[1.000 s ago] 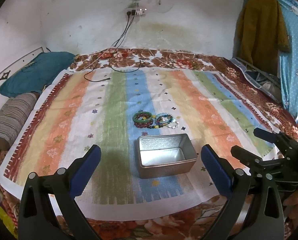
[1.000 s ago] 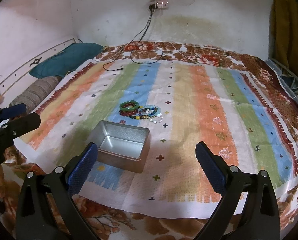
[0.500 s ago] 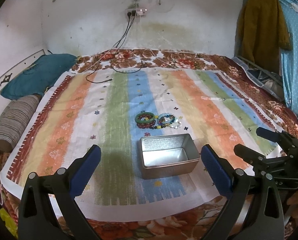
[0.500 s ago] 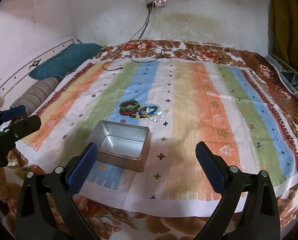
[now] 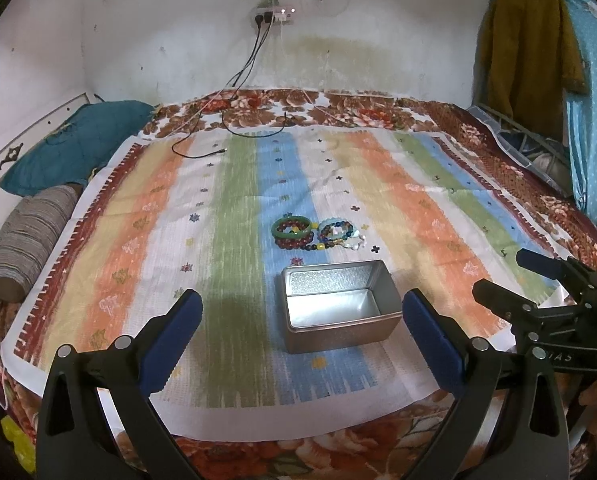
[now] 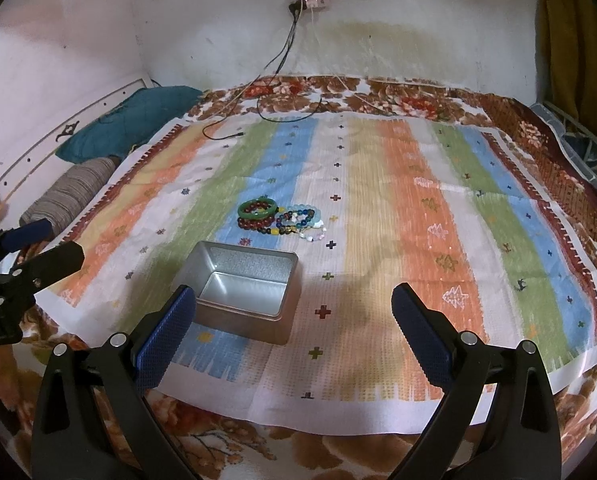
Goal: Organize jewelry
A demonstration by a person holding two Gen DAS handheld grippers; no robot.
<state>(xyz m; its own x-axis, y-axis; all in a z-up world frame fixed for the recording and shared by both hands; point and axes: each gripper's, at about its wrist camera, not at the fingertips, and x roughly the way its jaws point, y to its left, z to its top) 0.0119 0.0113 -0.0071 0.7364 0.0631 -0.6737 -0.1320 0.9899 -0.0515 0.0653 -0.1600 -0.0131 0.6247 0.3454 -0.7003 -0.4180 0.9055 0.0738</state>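
An open, empty metal tin (image 5: 338,306) (image 6: 245,291) sits on the striped cloth (image 5: 234,220) (image 6: 378,208) covering the bed. Just beyond it lies a cluster of bead bracelets (image 5: 338,235) (image 6: 298,222) with a green bangle (image 5: 292,228) (image 6: 257,208) on its left side. My left gripper (image 5: 302,332) hovers open near the bed's front edge, the tin between its blue pads and a little ahead. My right gripper (image 6: 294,330) is open too, with the tin ahead and to the left. Each gripper also shows at the side of the other's view, the right gripper (image 5: 538,280) and the left gripper (image 6: 34,246).
A teal pillow (image 5: 74,148) and a striped bolster (image 5: 22,236) lie along the left side. Charger cables (image 5: 234,136) trail from a wall socket (image 5: 272,14) onto the far part of the bed. Clothes (image 5: 538,40) hang at the right.
Both views have shifted slightly; the tin and the bracelets now sit a little higher and farther off. Neither gripper has changed its opening.
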